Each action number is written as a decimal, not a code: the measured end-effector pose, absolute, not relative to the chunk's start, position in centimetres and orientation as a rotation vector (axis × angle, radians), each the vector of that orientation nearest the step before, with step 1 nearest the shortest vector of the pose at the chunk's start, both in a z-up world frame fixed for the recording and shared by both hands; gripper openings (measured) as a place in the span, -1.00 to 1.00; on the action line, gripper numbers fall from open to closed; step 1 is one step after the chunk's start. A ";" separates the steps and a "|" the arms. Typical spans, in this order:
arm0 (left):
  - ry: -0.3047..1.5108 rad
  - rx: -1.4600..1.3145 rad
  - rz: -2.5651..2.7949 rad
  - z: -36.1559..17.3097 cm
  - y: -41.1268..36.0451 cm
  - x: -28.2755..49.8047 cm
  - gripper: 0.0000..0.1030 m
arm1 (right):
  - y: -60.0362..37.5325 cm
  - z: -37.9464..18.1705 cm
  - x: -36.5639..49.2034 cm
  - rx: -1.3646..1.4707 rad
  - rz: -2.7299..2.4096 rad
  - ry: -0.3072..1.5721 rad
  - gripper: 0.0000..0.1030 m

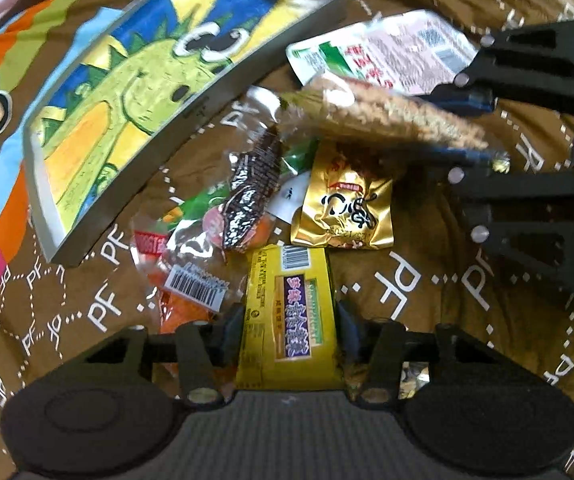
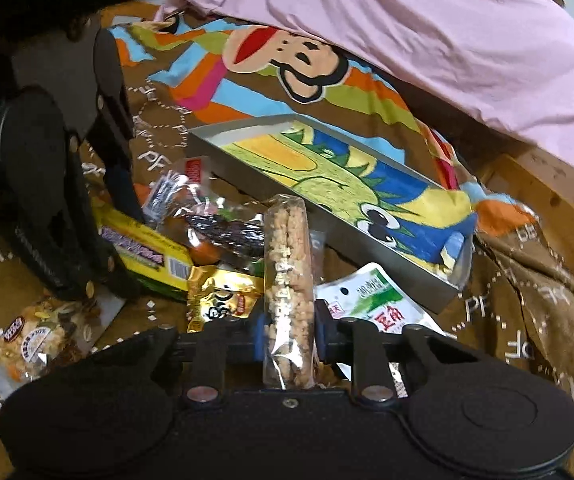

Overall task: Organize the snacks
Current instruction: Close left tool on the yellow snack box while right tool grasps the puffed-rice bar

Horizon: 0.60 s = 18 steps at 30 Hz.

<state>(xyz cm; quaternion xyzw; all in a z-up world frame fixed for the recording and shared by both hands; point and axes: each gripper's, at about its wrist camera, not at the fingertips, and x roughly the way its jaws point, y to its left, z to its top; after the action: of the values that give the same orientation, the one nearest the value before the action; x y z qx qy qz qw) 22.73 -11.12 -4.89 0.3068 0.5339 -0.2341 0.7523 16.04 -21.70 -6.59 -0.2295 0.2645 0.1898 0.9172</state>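
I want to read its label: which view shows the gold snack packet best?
The left wrist view: the gold snack packet lies face-up and nearly unobstructed, beside the yellow box. In the right wrist view the packet is partly hidden behind the right hand-held gripper.

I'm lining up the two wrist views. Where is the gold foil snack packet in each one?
Left wrist: gold foil packet lies just right of centre, beyond the yellow box.
Right wrist: gold foil packet lies left of centre, low, beside the rice bar.
Shared landmark: the dinosaur tray.
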 end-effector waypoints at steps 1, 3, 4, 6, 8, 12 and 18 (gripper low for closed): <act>1.187 0.680 -0.509 -5.1 -11.4 23.1 0.06 | -22.0 -6.6 16.2 -0.454 0.390 0.556 -0.52; 1.225 0.687 -0.505 -5.7 -12.0 23.9 0.05 | -22.3 -6.8 16.5 -0.432 0.375 0.587 -0.51; 1.238 0.677 -0.495 -6.0 -12.1 24.3 0.04 | -22.5 -6.9 16.6 -0.404 0.377 0.590 -0.51; 1.267 0.648 -0.481 -6.4 -12.1 25.1 0.01 | -22.8 -7.0 16.5 -0.369 0.375 0.583 -0.51; 1.305 0.602 -0.472 -6.5 -11.8 25.8 0.00 | -22.9 -6.9 16.1 -0.358 0.376 0.553 -0.53; 1.360 0.580 -0.473 -6.0 -11.6 26.5 0.00 | -23.6 -6.9 16.4 -0.294 0.399 0.556 -0.56; 1.336 0.633 -0.510 -4.9 -11.7 25.6 -0.01 | -24.8 -6.2 16.9 -0.190 0.382 0.576 -0.58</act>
<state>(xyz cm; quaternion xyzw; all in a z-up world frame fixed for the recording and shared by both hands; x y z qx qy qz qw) 25.60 -11.69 -4.89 0.2852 0.6018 -0.2297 0.7098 16.89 -24.79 -6.15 -0.0932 0.2817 0.1870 0.9365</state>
